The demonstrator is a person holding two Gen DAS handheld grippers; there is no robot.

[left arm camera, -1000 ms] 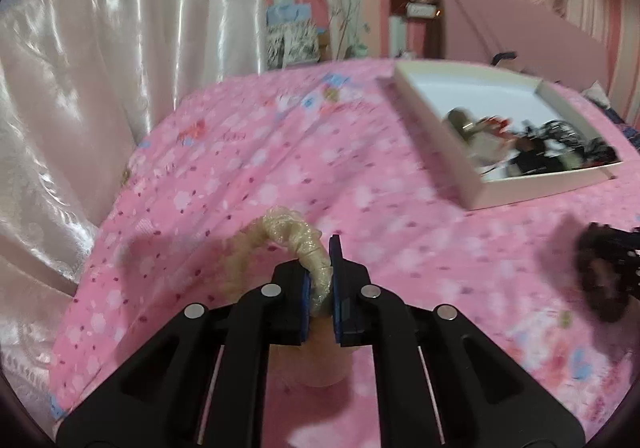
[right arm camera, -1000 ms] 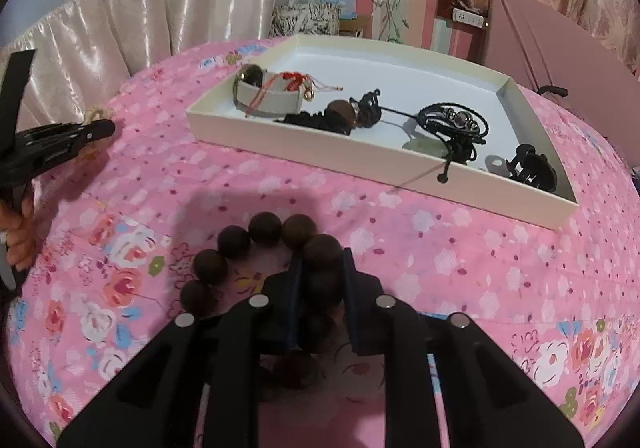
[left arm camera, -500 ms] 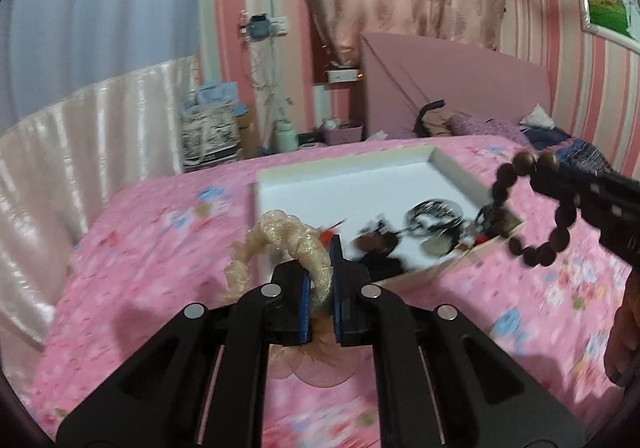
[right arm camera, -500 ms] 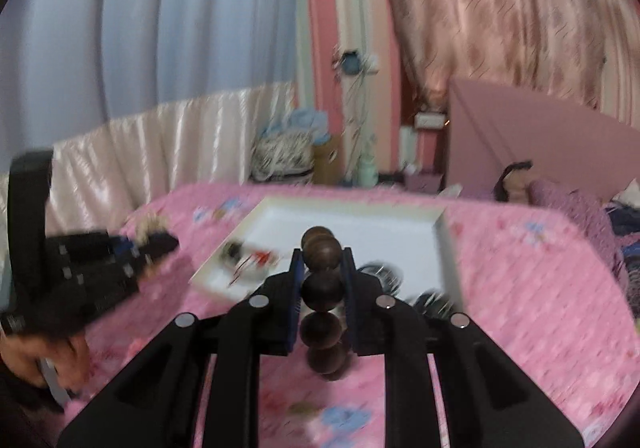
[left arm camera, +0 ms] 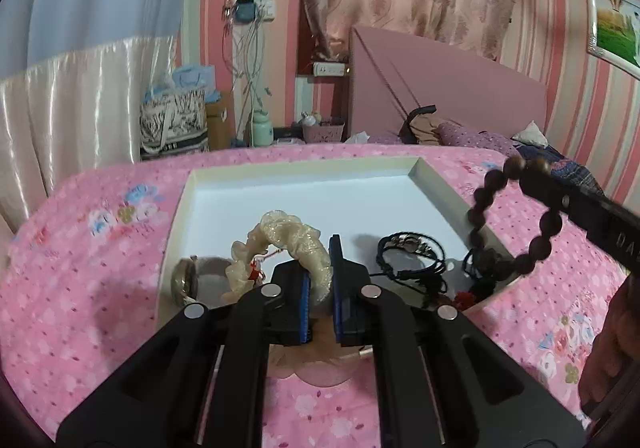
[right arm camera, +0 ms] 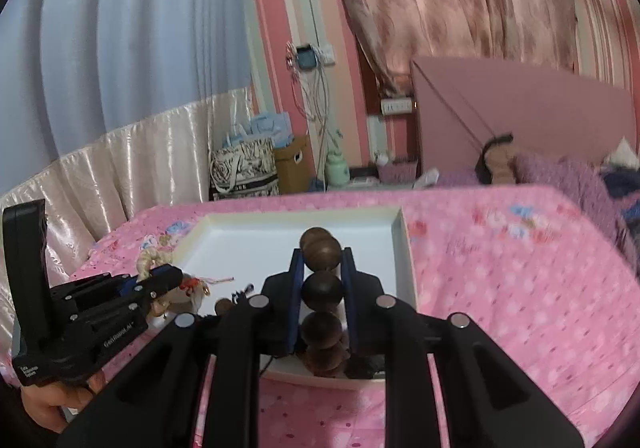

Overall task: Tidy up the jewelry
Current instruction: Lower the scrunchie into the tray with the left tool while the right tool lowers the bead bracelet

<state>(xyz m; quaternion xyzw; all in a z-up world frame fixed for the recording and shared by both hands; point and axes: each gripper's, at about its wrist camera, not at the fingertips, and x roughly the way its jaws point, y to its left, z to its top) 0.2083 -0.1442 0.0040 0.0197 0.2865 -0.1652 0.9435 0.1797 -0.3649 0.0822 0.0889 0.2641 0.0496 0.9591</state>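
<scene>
My left gripper (left arm camera: 319,268) is shut on a cream, glittery scrunchie (left arm camera: 288,238), held in the air over the near edge of a white tray (left arm camera: 304,168) on the pink floral bed. My right gripper (right arm camera: 321,268) is shut on a bracelet of dark wooden beads (right arm camera: 321,290), lifted above the tray's (right arm camera: 404,248) near right part. In the left wrist view the bead bracelet (left arm camera: 480,208) hangs from the right gripper over the tray's right rim. In the right wrist view the left gripper (right arm camera: 172,274) with the scrunchie (right arm camera: 146,260) sits at the tray's left side.
The tray holds a watch (left arm camera: 186,280), black cord bracelets (left arm camera: 412,252), a red trinket (left arm camera: 464,298) and other dark pieces near its front. The pink bedspread (left arm camera: 100,288) surrounds it. A headboard (left arm camera: 440,88), bags (left arm camera: 174,120) and curtains stand behind. A person's hand (right arm camera: 52,404) holds the left gripper.
Both grippers have lifted their pieces off the bedspread and swung toward the tray. The scrunchie and the bead bracelet now hang over the tray's edges.
</scene>
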